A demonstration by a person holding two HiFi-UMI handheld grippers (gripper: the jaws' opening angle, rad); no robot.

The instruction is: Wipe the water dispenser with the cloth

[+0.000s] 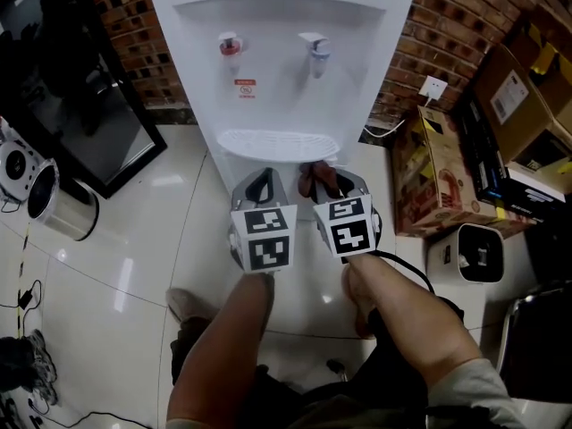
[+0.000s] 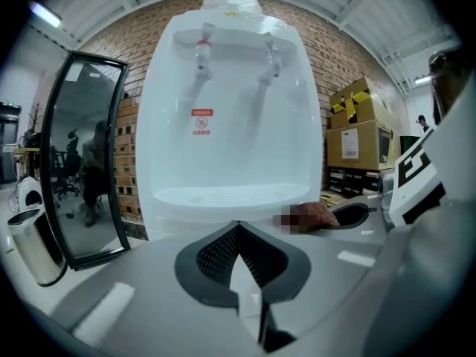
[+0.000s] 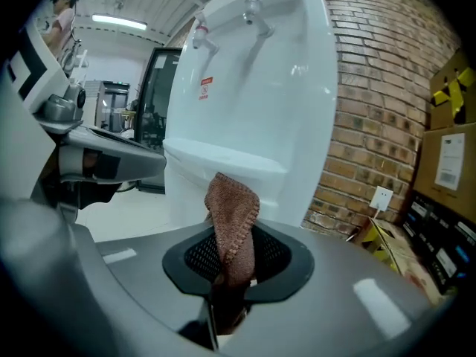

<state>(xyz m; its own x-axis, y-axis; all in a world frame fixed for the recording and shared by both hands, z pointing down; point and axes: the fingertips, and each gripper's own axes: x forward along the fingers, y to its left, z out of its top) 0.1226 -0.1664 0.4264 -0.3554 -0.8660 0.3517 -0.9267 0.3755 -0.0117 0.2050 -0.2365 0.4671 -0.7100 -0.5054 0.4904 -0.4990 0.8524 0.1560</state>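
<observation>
Both tools are held side by side, just in front of the white water dispenser (image 1: 281, 88) and below its drip tray (image 1: 277, 143). The right tool (image 1: 335, 184) has a brown cloth (image 1: 317, 179) between its jaws, with the left tool (image 1: 261, 182) just beside it. Up in the recess sit a red tap (image 1: 230, 46) and a blue tap (image 1: 315, 50). There is a brick wall (image 1: 465, 25) behind and cardboard boxes (image 1: 442, 186) to the right. A steel bin (image 1: 64, 207) lies on the pale tiled floor (image 1: 134, 266) at left.
</observation>
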